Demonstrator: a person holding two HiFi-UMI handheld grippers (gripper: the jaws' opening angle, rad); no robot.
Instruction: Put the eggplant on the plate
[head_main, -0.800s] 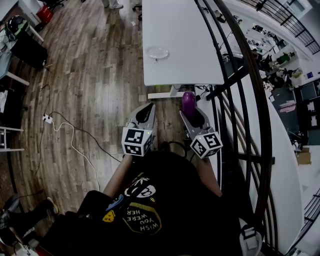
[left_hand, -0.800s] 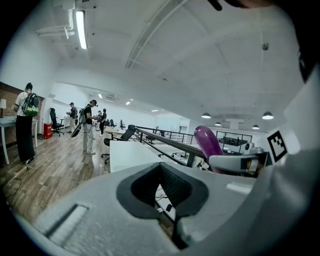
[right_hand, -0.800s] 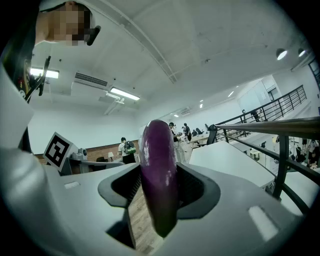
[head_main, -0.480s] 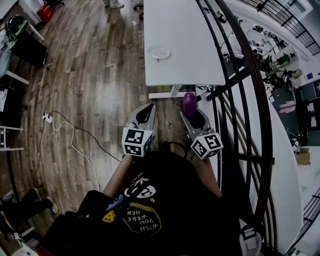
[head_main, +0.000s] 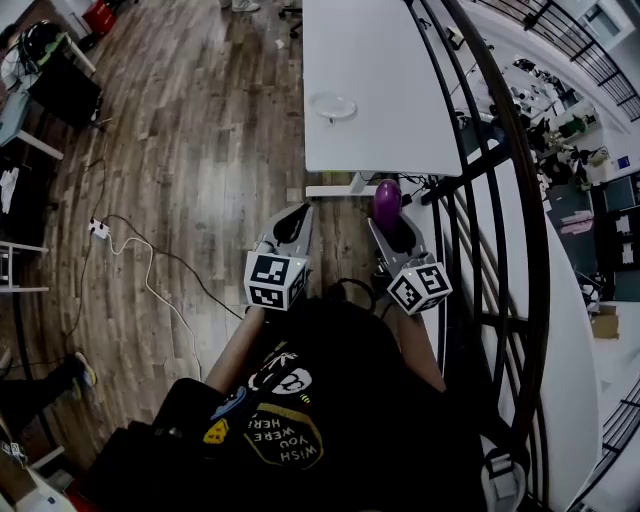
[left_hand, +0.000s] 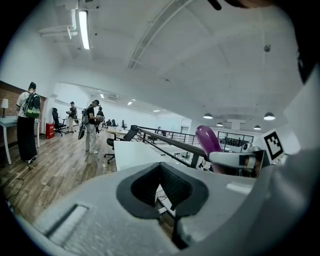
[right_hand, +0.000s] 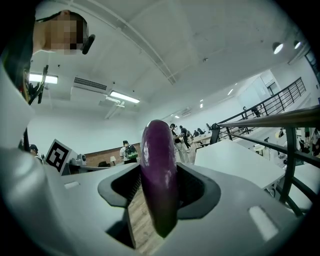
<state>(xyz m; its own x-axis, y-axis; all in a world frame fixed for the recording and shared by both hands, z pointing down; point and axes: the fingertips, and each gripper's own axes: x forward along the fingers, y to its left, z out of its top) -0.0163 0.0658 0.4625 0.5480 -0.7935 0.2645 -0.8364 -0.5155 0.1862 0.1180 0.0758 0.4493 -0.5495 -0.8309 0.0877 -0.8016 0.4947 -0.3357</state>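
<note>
Table (head_main: 380, 80) and plate (head_main: 333, 106) shifted rightward at upper centre; eggplant (right_hand: 159, 165) clamped upright in right gripper (head_main: 390, 220) for carrying there, left gripper (left_hand: 162, 192) closed, empty.

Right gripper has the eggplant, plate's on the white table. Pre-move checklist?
1. Grip on eggplant: ok, right gripper jaws clamp it.
2. Plate free: ok, nothing seen on it.
3. Plate within reach: not ok, it sits far up the table; the eggplant is short of the near edge.
4. Railing clearance: cannot tell, bars run close on the right.
5. Left gripper empty: ok, nothing between its jaws.
</note>
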